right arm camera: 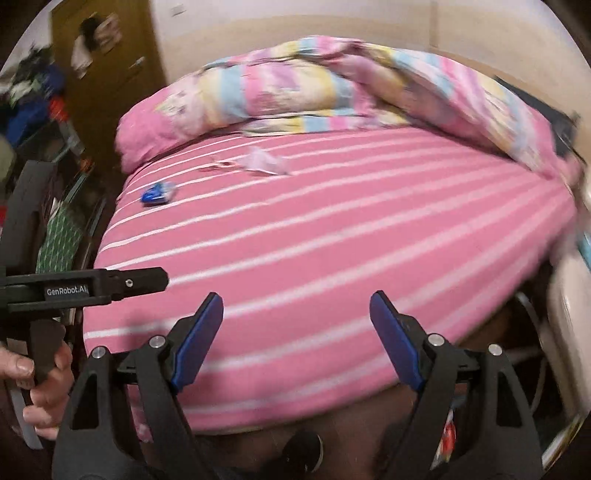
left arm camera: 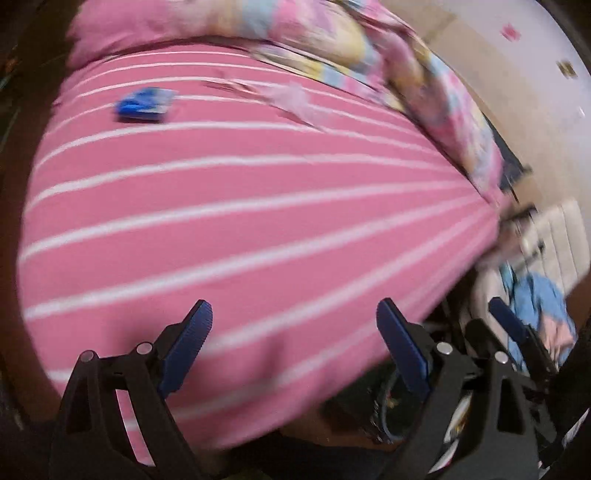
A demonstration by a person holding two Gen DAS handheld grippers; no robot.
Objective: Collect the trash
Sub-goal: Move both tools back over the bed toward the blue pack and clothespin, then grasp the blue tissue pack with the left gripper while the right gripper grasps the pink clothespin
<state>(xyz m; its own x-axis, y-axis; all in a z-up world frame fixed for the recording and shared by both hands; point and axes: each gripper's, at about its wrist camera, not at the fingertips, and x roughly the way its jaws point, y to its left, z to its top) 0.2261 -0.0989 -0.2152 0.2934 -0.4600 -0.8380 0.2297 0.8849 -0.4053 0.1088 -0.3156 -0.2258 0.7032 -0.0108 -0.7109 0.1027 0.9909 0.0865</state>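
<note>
Your left gripper (left arm camera: 293, 347) and right gripper (right arm camera: 296, 338) hang spread and empty; the crumpled blue wrapper (right arm camera: 158, 193) and clear plastic scrap (right arm camera: 266, 163) lie well beyond the fingers on the pink striped bed (right arm camera: 332, 236), awaiting pickup.

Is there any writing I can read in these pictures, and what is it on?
"GenRobot.AI": white letters on the black body of the left gripper, right-wrist view; the last letter is partly cut off.
Blue wrapper on the bed: any print is too blurred to read.
Stickers on the wall: too blurred to read.
Papers on the wardrobe: too blurred to read.
</note>
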